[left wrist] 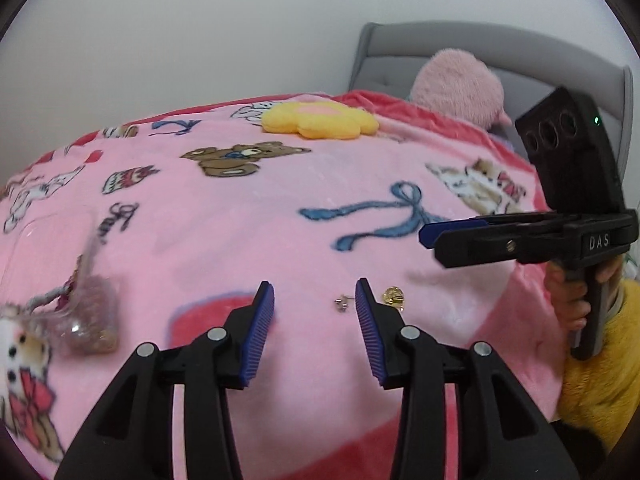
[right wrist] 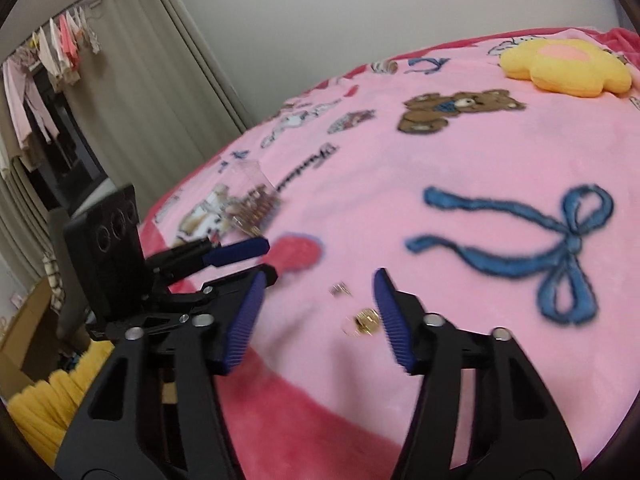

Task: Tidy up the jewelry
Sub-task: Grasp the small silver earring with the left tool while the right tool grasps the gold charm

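A small silver earring (left wrist: 341, 303) and a gold earring (left wrist: 393, 296) lie on the pink blanket (left wrist: 240, 220). My left gripper (left wrist: 315, 294) is open and empty, the silver earring just inside its right finger, the gold one just outside it. A clear jewelry box (left wrist: 86, 316) with glittery contents lies to the left, blurred. In the right wrist view my right gripper (right wrist: 322, 280) is open and empty above the silver earring (right wrist: 339, 289) and the gold earring (right wrist: 366, 320). The clear box (right wrist: 250, 200) lies beyond.
A yellow flower cushion (left wrist: 320, 120) and a pink plush pillow (left wrist: 460, 84) lie at the head of the bed by a grey headboard (left wrist: 500, 48). The right gripper shows from the side (left wrist: 428, 234). Curtains (right wrist: 140, 80) and hanging clothes are at the left.
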`<action>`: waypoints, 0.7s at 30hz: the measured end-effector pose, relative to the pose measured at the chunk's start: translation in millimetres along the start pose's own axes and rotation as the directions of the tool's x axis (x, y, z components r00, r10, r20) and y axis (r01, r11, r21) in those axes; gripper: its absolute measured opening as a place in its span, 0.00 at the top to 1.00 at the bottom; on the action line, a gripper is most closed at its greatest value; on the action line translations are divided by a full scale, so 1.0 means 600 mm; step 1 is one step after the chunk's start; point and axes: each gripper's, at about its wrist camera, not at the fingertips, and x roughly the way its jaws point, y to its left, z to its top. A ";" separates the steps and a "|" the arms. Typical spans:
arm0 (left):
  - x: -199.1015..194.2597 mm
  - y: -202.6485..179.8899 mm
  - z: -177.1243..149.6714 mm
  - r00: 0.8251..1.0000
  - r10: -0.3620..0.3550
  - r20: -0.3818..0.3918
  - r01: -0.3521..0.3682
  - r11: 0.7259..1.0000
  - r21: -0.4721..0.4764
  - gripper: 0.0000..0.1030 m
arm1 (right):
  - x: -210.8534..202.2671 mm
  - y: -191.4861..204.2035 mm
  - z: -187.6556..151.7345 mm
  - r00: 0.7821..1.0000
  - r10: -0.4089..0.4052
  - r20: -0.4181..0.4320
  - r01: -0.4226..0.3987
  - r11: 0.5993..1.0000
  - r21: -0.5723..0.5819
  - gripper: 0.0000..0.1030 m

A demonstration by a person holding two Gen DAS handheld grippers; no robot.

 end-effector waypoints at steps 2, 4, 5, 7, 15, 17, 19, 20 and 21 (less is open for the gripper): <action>0.010 -0.010 -0.001 1.000 0.003 -0.011 -0.003 1.000 0.009 0.60 | 0.000 0.001 -0.005 1.000 -0.022 -0.008 0.022 0.999 -0.025 0.61; 0.023 -0.019 -0.002 0.999 0.010 -0.034 -0.009 0.999 0.034 0.60 | 0.003 0.002 -0.006 0.999 -0.044 -0.004 0.044 0.998 -0.050 0.65; 0.031 -0.024 -0.003 0.999 0.032 -0.041 -0.030 0.998 0.053 0.60 | 0.004 0.003 -0.006 0.998 -0.055 -0.004 0.055 0.997 -0.061 0.65; 0.041 -0.027 -0.003 0.997 0.040 -0.058 -0.036 0.997 0.070 0.60 | 0.012 0.007 -0.008 0.994 -0.110 -0.009 0.109 0.989 -0.103 0.67; 0.065 -0.024 -0.005 0.993 0.030 -0.116 -0.022 0.997 0.067 0.69 | 0.036 0.023 -0.029 0.977 -0.204 -0.056 0.188 0.958 -0.218 0.68; 0.068 -0.026 -0.007 0.992 0.026 -0.125 -0.016 0.997 0.074 0.70 | 0.041 0.025 -0.030 0.974 -0.221 -0.056 0.203 0.952 -0.229 0.68; 0.072 -0.029 -0.007 0.991 0.028 -0.130 -0.017 0.997 0.081 0.71 | 0.045 0.025 -0.032 0.971 -0.231 -0.060 0.210 0.949 -0.237 0.69; 0.074 -0.030 -0.007 0.991 0.026 -0.135 -0.015 0.996 0.085 0.74 | 0.048 0.024 -0.032 0.970 -0.236 -0.065 0.215 0.947 -0.238 0.69; 0.076 -0.031 -0.007 0.990 0.028 -0.138 -0.016 0.996 0.087 0.75 | 0.050 0.025 -0.033 0.967 -0.245 -0.067 0.222 0.944 -0.243 0.71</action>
